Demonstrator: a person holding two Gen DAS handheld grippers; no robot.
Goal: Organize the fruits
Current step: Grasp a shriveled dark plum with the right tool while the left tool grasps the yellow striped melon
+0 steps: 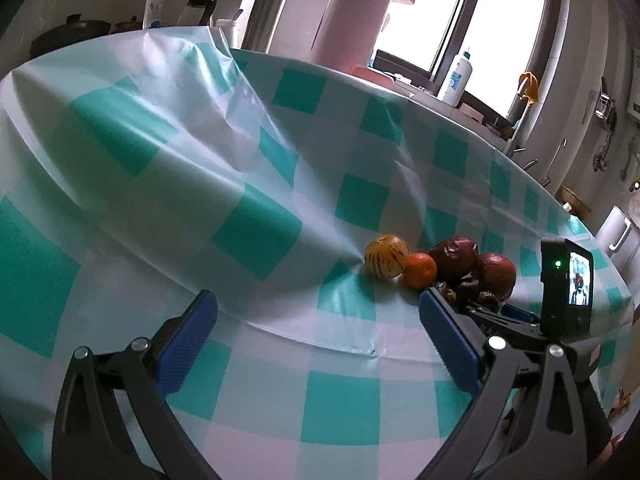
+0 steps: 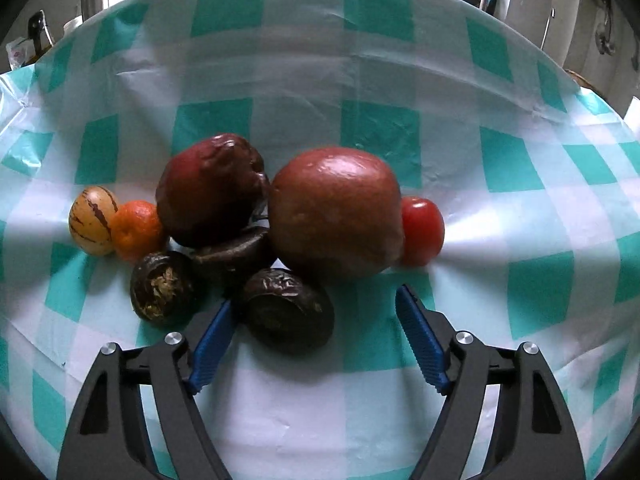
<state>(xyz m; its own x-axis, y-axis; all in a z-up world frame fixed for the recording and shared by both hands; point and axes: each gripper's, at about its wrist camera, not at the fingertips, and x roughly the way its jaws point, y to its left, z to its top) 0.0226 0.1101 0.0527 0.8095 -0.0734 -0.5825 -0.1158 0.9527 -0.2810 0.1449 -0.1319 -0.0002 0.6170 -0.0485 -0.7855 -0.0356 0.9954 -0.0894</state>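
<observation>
A heap of fruit lies on the green-and-white checked cloth [image 2: 380, 400]. From left to right it holds a striped yellow fruit [image 2: 93, 220], a small orange [image 2: 136, 229], a wrinkled dark red fruit [image 2: 210, 188], a big red-brown fruit [image 2: 336, 210] and a red tomato [image 2: 422, 230]. In front of them lie three dark shrivelled fruits, the nearest one [image 2: 288, 308] between my right gripper's fingers. My right gripper [image 2: 314, 300] is open, its left pad close beside that fruit, its right pad well clear. My left gripper [image 1: 318, 298] is open and holds nothing, left of the heap [image 1: 456, 258].
The cloth [image 1: 168, 128] rises in a large fold at the left. Behind the table stand a pink thermos [image 1: 352, 12], a steel flask [image 1: 268, 12], a black pot [image 1: 68, 36] and a white bottle [image 1: 456, 80] by the window. The right gripper's camera body [image 1: 566, 288] sits right of the fruit.
</observation>
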